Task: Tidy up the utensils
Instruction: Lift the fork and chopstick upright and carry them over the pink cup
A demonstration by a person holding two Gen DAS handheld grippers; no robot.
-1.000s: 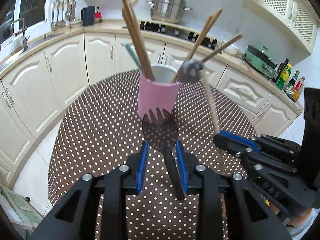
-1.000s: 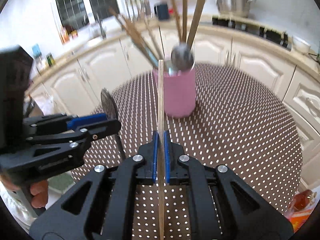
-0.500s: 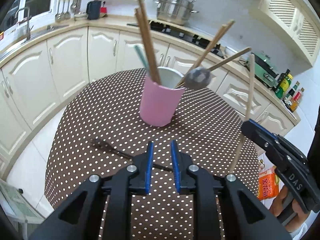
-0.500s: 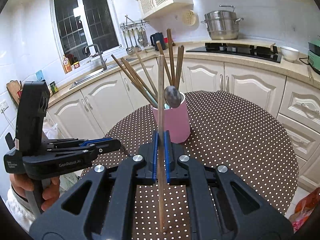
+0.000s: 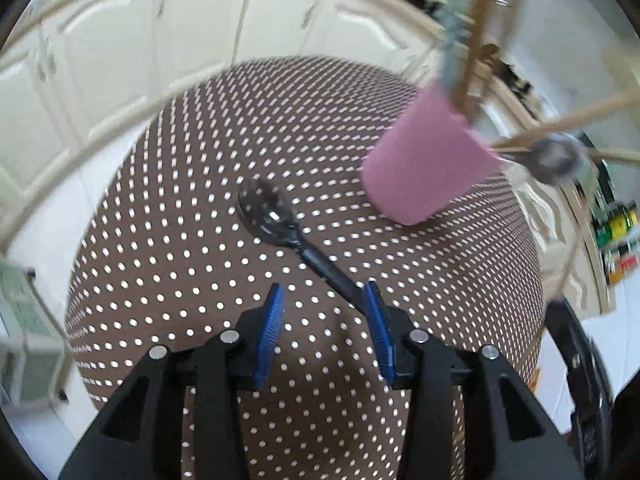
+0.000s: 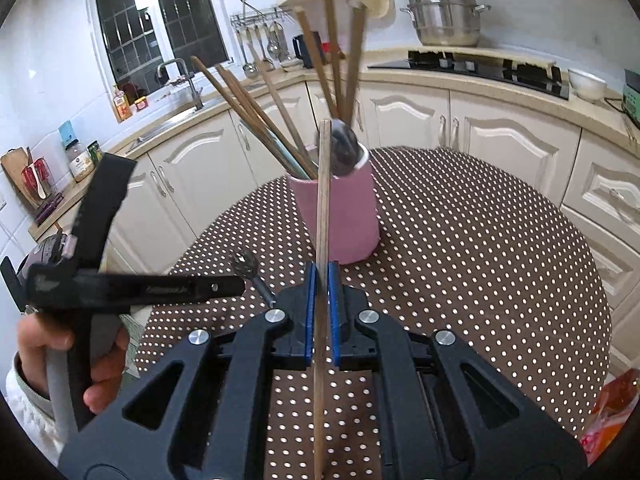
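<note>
2 grippers busy: left gripper (image 5: 323, 322) jaws opening, black spork (image 5: 280, 226) loose on dotted table (image 5: 200, 184); right gripper (image 6: 321, 312) clamped 1 chopstick (image 6: 323, 200), prob. next into pink cup (image 6: 340, 216) w/ careful aim.

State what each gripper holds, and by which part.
Right gripper: shut on a chopstick, gripped partway along its shaft. Left gripper: holds nothing; its jaws are opening, and the spork lies on the table, its handle running between them.

The spork (image 5: 269, 216) looks glossy black plastic; the chopstick (image 6: 323, 216) matt wood; the pink cup (image 6: 340, 216) smooth and matt; the dotted desk (image 6: 480, 264) cover smooth cloth.
</note>
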